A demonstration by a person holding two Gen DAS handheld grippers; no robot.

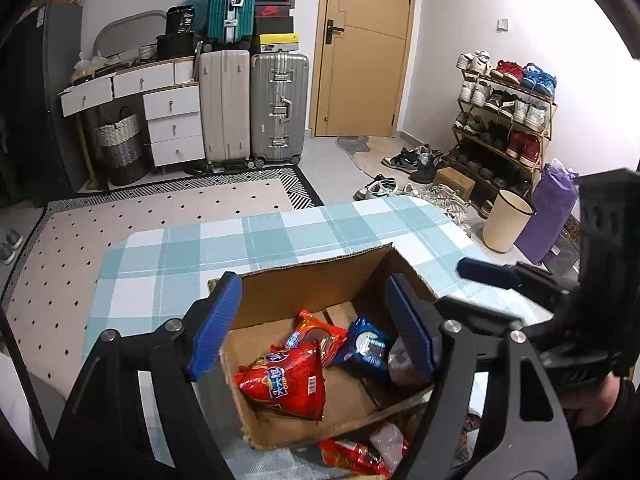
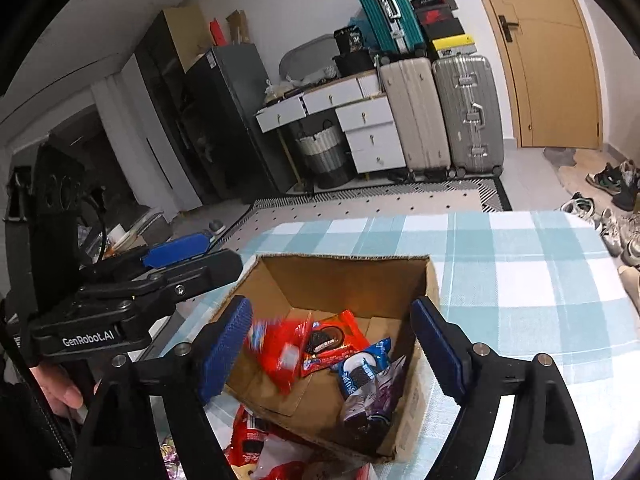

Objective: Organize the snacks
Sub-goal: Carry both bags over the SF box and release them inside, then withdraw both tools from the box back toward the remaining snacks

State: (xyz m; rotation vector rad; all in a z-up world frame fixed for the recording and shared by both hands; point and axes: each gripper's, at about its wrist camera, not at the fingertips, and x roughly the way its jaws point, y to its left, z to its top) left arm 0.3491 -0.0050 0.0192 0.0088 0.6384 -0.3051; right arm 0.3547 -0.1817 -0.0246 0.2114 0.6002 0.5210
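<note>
An open cardboard box point(image 1: 304, 284) stands on the blue-checked tablecloth point(image 1: 240, 248). Inside lie a red snack packet point(image 1: 288, 380), a red cookie packet point(image 1: 320, 332) and a blue cookie packet point(image 1: 366, 346). My left gripper point(image 1: 314, 324) hangs open over the box with nothing between its fingers. My right gripper point(image 2: 332, 352) is also open above the box point(image 2: 348, 276). A blurred red packet point(image 2: 280, 356) sits just below its left pad, free of it. A purple-white packet point(image 2: 376, 400) leans in the near right corner. More red packets point(image 2: 248, 440) lie outside the box's near wall.
Each gripper shows at the edge of the other's view: the right one point(image 1: 488, 272), the left one point(image 2: 176, 250) with a hand point(image 2: 60, 392) on it. On the floor stand a cream bin point(image 1: 506, 220), a purple bag point(image 1: 554, 216), a shoe rack point(image 1: 504, 128) and suitcases point(image 1: 252, 108).
</note>
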